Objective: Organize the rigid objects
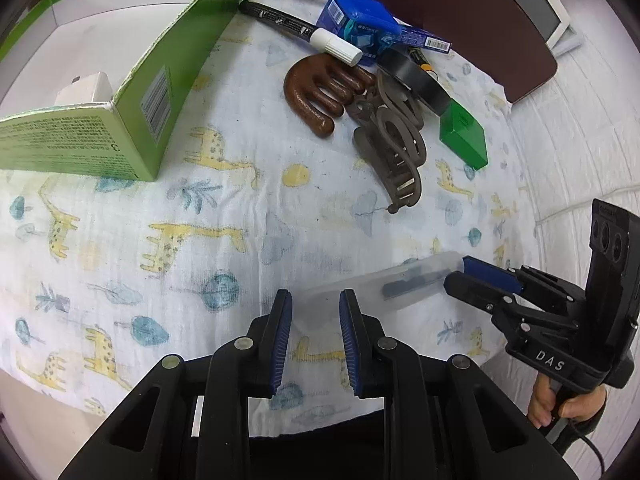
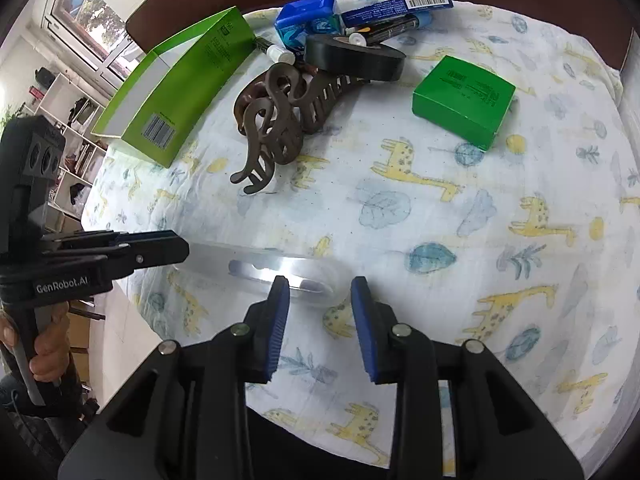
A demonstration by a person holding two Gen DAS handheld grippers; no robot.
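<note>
A clear plastic case (image 1: pixel 372 288) with dark refills lies on the giraffe cloth. My left gripper (image 1: pixel 314 304) has its fingers on either side of one end of the case, with a gap showing. My right gripper (image 2: pixel 318 292) likewise straddles the other end of the case (image 2: pixel 280 270). Whether either pad touches the case I cannot tell. Further back lie a grey-brown hair claw (image 1: pixel 394 144), a brown wooden comb (image 1: pixel 320 92), a black tape roll (image 1: pixel 416 76), a marker (image 1: pixel 300 32), a blue box (image 1: pixel 356 20) and a small green box (image 1: pixel 464 136).
A tall open green carton (image 1: pixel 156 80) stands at the left on the cloth, with a white adapter (image 1: pixel 86 88) inside. A dark brown board (image 1: pixel 500 32) lies behind the pile. The table edge runs near my left gripper. The right gripper body (image 1: pixel 560 320) is at the right.
</note>
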